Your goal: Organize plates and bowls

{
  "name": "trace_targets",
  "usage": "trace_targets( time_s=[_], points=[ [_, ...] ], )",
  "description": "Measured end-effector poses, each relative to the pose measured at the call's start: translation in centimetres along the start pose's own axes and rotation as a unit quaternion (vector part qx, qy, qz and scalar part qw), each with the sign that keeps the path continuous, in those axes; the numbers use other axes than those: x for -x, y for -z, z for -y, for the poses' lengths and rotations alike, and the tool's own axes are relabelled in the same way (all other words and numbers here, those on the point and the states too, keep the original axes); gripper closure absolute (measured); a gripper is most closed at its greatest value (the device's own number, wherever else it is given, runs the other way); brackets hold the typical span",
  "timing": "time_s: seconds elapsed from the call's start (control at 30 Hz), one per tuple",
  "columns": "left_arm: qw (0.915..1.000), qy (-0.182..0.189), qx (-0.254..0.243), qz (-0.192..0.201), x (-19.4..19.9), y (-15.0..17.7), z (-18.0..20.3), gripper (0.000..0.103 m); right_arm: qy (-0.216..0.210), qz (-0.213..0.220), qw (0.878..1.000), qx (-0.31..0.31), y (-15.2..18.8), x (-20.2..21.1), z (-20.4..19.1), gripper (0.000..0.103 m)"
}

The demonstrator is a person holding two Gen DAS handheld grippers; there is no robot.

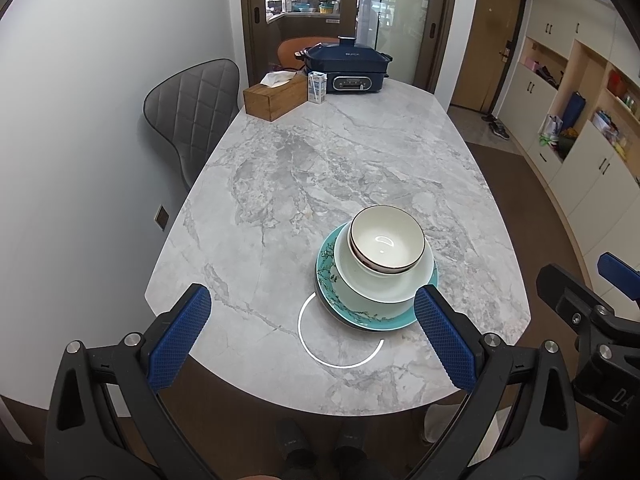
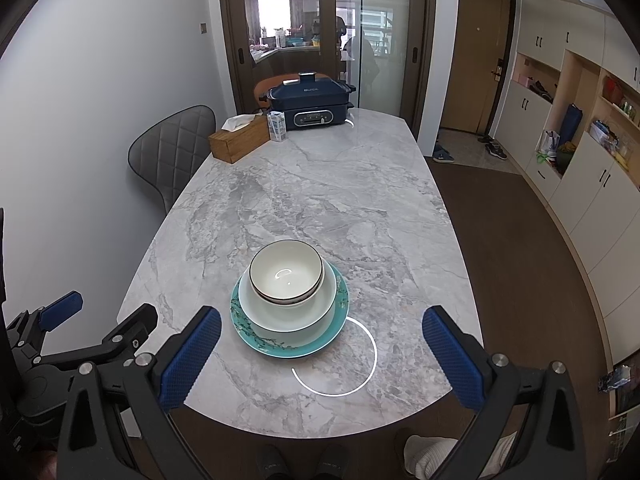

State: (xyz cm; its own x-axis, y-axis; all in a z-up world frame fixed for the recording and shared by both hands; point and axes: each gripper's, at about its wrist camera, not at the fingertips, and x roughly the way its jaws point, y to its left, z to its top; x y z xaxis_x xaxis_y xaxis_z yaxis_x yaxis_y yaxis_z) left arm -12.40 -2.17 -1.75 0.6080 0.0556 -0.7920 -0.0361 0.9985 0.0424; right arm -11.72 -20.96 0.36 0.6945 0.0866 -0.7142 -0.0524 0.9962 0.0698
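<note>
A stack stands near the front of the marble table (image 1: 320,160): a teal patterned plate (image 1: 340,308) at the bottom, a pale plate (image 1: 416,280) on it, and two nested white bowls with dark rims (image 1: 386,240) on top. The right wrist view shows the same teal plate (image 2: 332,336), pale plate (image 2: 256,308) and bowls (image 2: 286,272). My left gripper (image 1: 312,340) is open and empty, above the table's front edge, just left of the stack. My right gripper (image 2: 322,354) is open and empty, just in front of the stack.
At the far end stand a wooden tissue box (image 1: 274,98), a small carton (image 1: 317,87) and a dark blue electric cooker (image 1: 346,66). A grey chair (image 1: 192,116) stands at the table's left side. Cabinets (image 1: 580,128) line the right wall.
</note>
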Motion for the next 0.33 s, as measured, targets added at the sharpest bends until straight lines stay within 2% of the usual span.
trace_targets(
  time_s=[0.33],
  points=[
    [1.0000,0.002,0.000,0.000,0.16,-0.33,-0.09,0.001,0.000,-0.001,1.000,-0.001,0.03,-0.03,-0.02,0.000]
  ],
)
